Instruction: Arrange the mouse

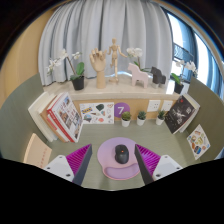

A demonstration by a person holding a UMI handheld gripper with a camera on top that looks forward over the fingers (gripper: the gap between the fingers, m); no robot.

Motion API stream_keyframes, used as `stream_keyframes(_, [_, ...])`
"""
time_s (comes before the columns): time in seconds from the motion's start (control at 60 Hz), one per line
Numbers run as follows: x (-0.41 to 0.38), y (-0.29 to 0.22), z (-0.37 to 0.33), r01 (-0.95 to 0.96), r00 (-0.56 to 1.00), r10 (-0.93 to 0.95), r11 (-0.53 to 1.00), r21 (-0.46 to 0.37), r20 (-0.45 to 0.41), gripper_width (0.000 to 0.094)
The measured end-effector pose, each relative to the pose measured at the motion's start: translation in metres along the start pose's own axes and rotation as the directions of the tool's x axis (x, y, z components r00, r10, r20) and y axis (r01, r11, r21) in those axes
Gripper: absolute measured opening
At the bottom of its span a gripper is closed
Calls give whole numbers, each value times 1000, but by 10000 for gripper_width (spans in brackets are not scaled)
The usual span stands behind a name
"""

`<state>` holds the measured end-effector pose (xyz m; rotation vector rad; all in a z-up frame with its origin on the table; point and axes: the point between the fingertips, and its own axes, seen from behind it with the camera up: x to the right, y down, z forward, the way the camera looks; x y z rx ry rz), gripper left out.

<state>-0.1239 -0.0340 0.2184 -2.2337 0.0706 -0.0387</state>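
A dark computer mouse [121, 154] lies on a round lilac mouse mat [118, 157] with a wrist rest at its near side. The mat sits on the pale green desk [100, 132]. My gripper [112, 163] is open, its two fingers spread wide to either side of the mat. The left finger's magenta pad [78, 157] and the right finger's pad [148, 157] both stand clear of the mouse. The mouse rests on the mat between the fingers with a gap at each side.
Books lean at the left [58, 116] and right [181, 113]. A white shelf [110, 93] at the back carries a wooden hand, a wooden figure [114, 52] and potted orchids. Small plants [141, 116] and a purple card [121, 107] stand just beyond the mat.
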Motion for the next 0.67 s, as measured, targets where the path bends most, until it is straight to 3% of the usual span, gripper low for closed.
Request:
stream_keyframes(0.2, [-3,3,-68,16,999,-17,998,60,27,856])
stream_keyframes(0.667, [26,60,-169,-8,999,4,996,86,45,855])
